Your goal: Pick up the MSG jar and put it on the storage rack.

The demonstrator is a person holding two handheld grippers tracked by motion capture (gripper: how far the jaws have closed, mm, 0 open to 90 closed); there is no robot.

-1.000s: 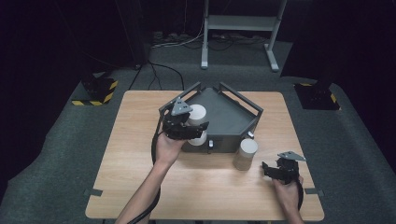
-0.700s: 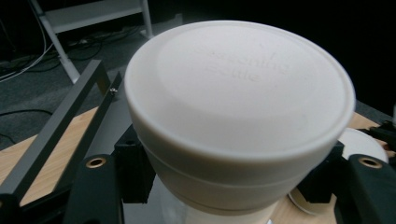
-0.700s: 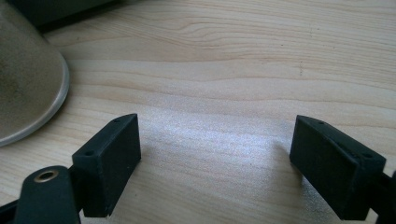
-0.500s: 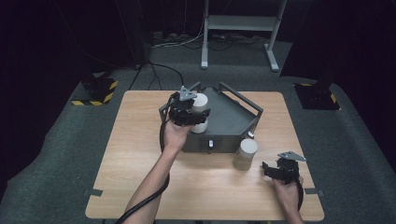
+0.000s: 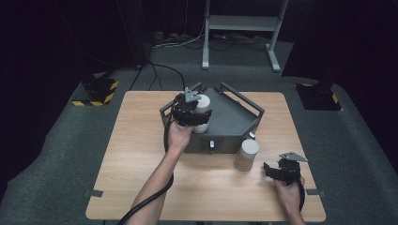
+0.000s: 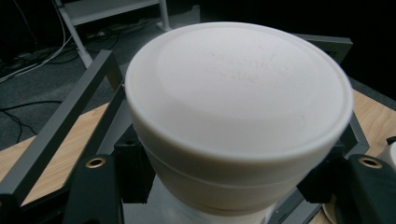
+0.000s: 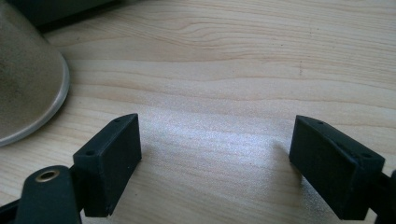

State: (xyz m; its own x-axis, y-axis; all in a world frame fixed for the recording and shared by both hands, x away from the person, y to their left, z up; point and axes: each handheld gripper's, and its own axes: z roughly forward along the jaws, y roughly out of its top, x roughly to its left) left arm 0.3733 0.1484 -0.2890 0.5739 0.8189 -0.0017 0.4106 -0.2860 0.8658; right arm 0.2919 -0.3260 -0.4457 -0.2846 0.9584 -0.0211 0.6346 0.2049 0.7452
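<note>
My left gripper (image 5: 193, 114) is shut on a white cylinder (image 5: 203, 103), gripping its sides just below the wider top. It holds the cylinder upright over the left part of a dark grey metal tray (image 5: 234, 119). In the left gripper view the cylinder's flat top (image 6: 238, 107) looms close between the left gripper (image 6: 229, 179) pads, with the tray's rails (image 6: 60, 126) behind. A second, beige cylinder (image 5: 246, 154) stands on the table by the tray's front right corner. My right gripper (image 5: 276, 171) rests low at the table's front right, open and holding nothing. The beige cylinder (image 7: 23, 84) lies left of the right gripper (image 7: 224, 158).
The wooden table (image 5: 141, 154) carries the tray at its far middle, with a small white knob (image 5: 211, 144) on the tray's front wall. Beyond the table are cables, a metal stand (image 5: 239, 23) and yellow-black striped blocks (image 5: 96, 93) on the floor.
My left gripper has carried the white cylinder away from the person and slightly right, over the tray. The right gripper has stayed put.
</note>
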